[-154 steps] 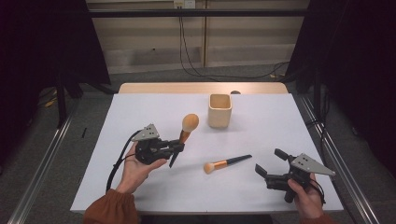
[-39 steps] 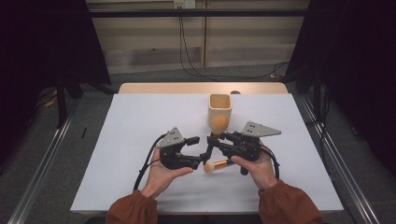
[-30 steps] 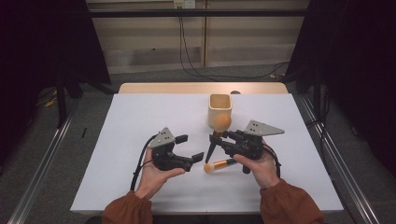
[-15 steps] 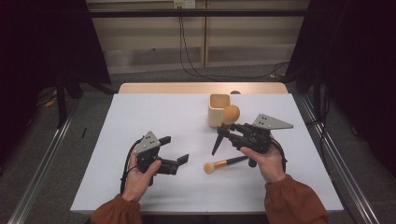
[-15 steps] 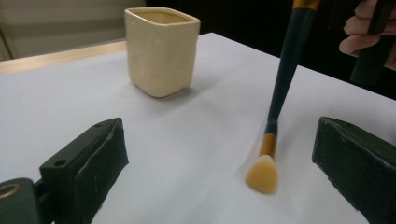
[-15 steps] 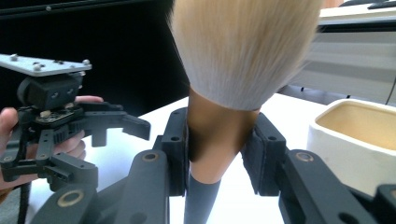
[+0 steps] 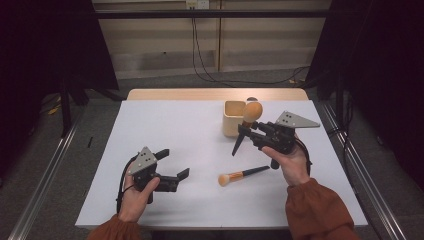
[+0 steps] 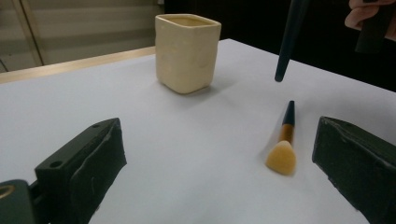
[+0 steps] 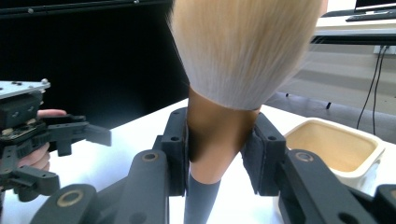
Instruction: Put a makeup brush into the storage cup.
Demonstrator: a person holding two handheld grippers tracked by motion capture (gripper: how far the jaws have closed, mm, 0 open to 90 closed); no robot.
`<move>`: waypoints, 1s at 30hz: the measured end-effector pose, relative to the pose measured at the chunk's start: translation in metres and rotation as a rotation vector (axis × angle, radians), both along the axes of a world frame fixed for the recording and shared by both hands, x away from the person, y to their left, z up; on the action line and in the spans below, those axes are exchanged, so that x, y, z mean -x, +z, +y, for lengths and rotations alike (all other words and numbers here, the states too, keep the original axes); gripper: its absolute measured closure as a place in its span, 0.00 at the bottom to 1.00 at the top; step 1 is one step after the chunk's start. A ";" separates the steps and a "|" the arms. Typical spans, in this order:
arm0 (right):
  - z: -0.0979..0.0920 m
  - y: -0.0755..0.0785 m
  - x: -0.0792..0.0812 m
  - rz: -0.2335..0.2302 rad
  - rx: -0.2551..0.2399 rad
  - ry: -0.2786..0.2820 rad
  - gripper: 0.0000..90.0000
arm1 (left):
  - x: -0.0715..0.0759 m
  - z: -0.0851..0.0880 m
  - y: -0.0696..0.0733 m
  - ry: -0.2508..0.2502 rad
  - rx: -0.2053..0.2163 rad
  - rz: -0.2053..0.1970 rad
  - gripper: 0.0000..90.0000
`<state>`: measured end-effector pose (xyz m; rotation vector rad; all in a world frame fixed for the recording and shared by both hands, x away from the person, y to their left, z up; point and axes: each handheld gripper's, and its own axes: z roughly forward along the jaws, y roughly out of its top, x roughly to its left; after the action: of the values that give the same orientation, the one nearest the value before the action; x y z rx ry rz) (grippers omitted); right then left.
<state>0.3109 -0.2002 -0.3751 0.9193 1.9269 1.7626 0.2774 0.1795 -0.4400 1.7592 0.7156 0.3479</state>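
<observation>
two makeup brushes, one cream cup [image 7: 234, 117] and two claws are on show. the big brush [image 7: 248, 122] is clenched in the right claw [image 7: 250, 134] by its tan collar, bristle head up and dark handle slanting down toward the surface [image 7: 175, 125], lifted clear of it just beside the cup. in the right gripper view the pads press the collar from both sides and the blond bristles [image 9: 243, 46] run out of the top edge. the small brush [image 7: 243, 174] lies flat on the surface in front of the right hand [image 7: 292, 162], its bristles toward the left claw. the left claw [image 7: 171, 165] is released, jaws wide apart with nothing between them, resting low at the near left, well apart from the cup.

in the left gripper view the big brush is cut off, just its handle tip [image 8: 290, 39] hanging from the top, and the small brush's bristles are blurred. the cup's inside can't be fully seen from above.

the surface is white with a wooden strip along its far edge. around it, grey floor, metal rails, cables and dark curtains.
</observation>
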 end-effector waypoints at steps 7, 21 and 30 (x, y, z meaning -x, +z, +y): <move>-0.002 0.009 -0.009 -0.019 0.020 -0.004 0.72 | 0.010 0.014 -0.004 0.031 -0.017 0.006 0.03; -0.010 0.025 -0.029 -0.028 0.034 -0.047 0.72 | 0.021 0.041 -0.013 0.111 0.013 0.010 0.03; -0.015 0.043 -0.042 -0.053 0.046 -0.071 0.72 | 0.022 0.045 -0.015 0.137 0.005 -0.001 0.03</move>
<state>0.3529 -0.2147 -0.3321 0.9046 1.8713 1.6786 0.2554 0.2243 -0.4548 1.7089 0.8378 0.4400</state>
